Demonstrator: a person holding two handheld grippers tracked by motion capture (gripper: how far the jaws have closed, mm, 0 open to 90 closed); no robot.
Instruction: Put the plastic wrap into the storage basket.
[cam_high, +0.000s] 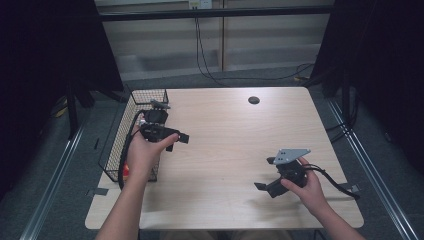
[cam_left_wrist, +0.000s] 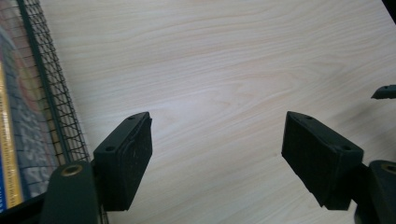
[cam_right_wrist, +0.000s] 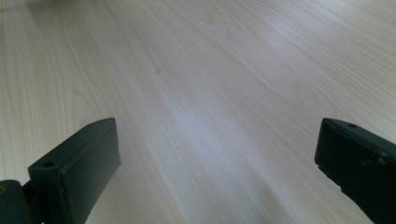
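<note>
Wooden table (cam_high: 235, 145), pale grain, round dark grommet (cam_high: 254, 100) near far edge; grey floor, dark curtains at both sides, cables along the back wall.

Black wire basket (cam_high: 131, 107) at the table's left edge, long side parallel to that edge; probably parked there to leave the middle of the tabletop free as working area. Through the mesh in the left gripper view, a flat printed item (cam_left_wrist: 14, 140), blue and yellow, lying inside the basket; nature not discernible. In the high view, something red and yellow (cam_high: 127, 170) low in the basket near the wrist, too small to identify.

Left gripper (cam_high: 172, 137) held just beside the basket's inner wall, above bare wood, pointed toward the table's centre; jaws spread wide, nothing between pads (cam_left_wrist: 133, 154). Judged poised close to the basket because the contents there were the nearest things to handle.

Right gripper (cam_high: 262, 187) low over the near right part of the table, well apart from the basket; grey three-cornered plate on top. Jaws likewise wide apart, bare wood between pads (cam_right_wrist: 88, 158); judged held clear, waiting.
</note>
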